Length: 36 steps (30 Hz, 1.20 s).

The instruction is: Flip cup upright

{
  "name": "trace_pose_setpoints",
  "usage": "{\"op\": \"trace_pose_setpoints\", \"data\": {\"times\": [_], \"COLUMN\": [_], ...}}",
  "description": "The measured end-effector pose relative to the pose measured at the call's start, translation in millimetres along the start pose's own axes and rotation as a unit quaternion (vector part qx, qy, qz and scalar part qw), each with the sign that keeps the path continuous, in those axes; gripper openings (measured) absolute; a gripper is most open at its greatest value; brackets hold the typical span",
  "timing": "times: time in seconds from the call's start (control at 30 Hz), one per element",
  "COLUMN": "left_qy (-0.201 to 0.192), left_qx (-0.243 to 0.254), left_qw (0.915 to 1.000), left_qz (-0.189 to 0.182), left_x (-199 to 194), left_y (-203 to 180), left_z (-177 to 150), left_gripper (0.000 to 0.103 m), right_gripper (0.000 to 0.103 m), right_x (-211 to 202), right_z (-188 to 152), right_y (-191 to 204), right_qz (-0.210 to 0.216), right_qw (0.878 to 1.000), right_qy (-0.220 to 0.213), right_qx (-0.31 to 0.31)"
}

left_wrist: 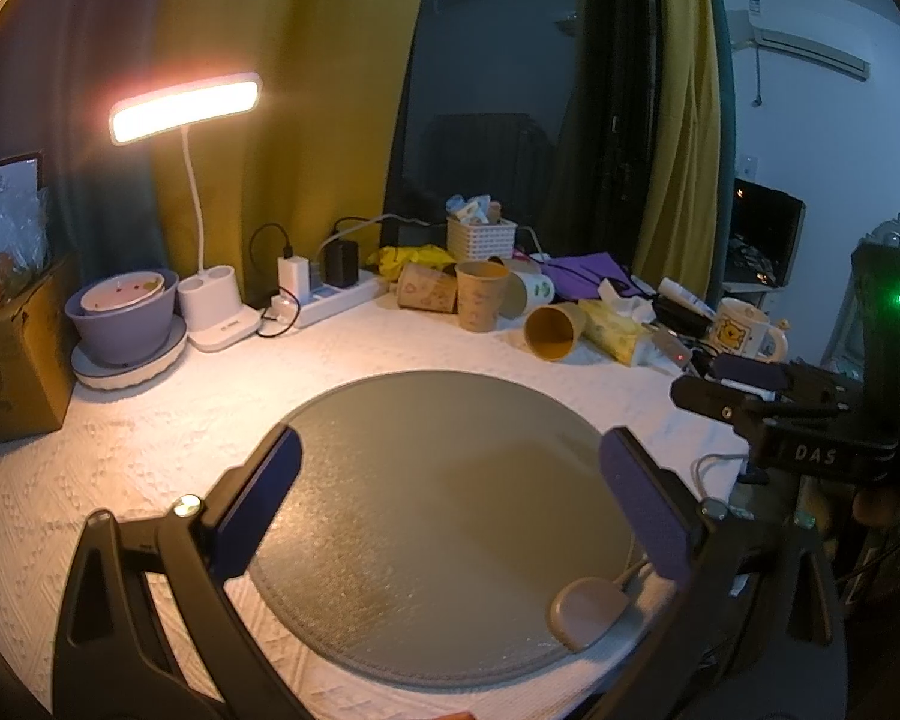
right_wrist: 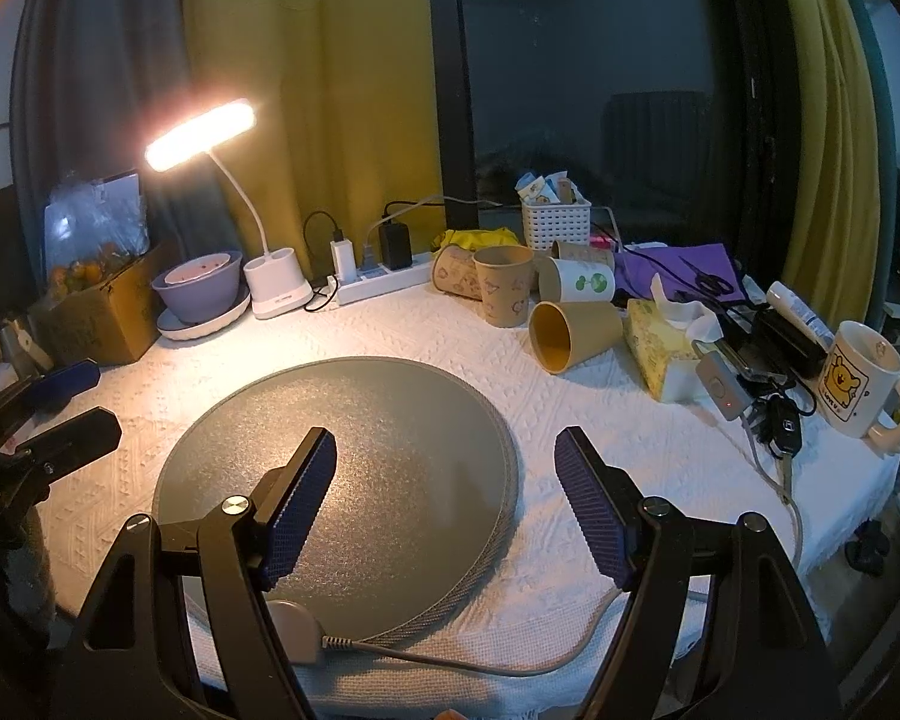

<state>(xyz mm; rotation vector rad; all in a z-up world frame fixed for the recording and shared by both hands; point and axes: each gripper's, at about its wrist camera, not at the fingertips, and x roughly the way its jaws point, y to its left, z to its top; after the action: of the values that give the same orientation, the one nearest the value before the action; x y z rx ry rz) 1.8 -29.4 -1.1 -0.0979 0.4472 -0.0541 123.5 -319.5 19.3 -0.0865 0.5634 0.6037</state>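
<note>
A tan cup (right_wrist: 573,335) lies on its side on the white tablecloth, mouth facing me, just past the round grey mat (right_wrist: 390,420); it also shows in the left wrist view (left_wrist: 553,331). My right gripper (right_wrist: 447,498) is open and empty over the mat's right edge, well short of the cup. My left gripper (left_wrist: 450,498) is open and empty over the mat (left_wrist: 438,468). The right gripper's body (left_wrist: 810,432) shows at the right of the left wrist view.
Behind the lying cup stand an upright paper cup (right_wrist: 506,293) and other cups on their sides (right_wrist: 579,282). A tissue pack (right_wrist: 660,348), keys (right_wrist: 771,420), bear mug (right_wrist: 858,381), power strip (right_wrist: 378,285), lamp (right_wrist: 201,135), bowl (right_wrist: 201,288) and cardboard box (right_wrist: 96,312) ring the table. A corded controller (right_wrist: 294,630) lies on the mat's near edge.
</note>
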Motion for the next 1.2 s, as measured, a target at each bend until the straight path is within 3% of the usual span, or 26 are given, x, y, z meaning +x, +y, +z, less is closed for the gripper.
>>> {"op": "trace_pose_setpoints", "data": {"times": [1.2], "left_qy": [0.002], "left_qx": [0.004], "left_qw": [1.0000], "left_qz": [-0.001], "left_x": [-0.4], "left_y": [-6.6], "left_z": [2.1], "left_gripper": [0.100], "right_gripper": [0.078], "right_x": [-1.6], "right_z": [1.7], "right_y": [-3.5], "right_qz": [0.001], "right_qw": [1.000], "right_qy": [-0.002], "right_qx": [0.000]}}
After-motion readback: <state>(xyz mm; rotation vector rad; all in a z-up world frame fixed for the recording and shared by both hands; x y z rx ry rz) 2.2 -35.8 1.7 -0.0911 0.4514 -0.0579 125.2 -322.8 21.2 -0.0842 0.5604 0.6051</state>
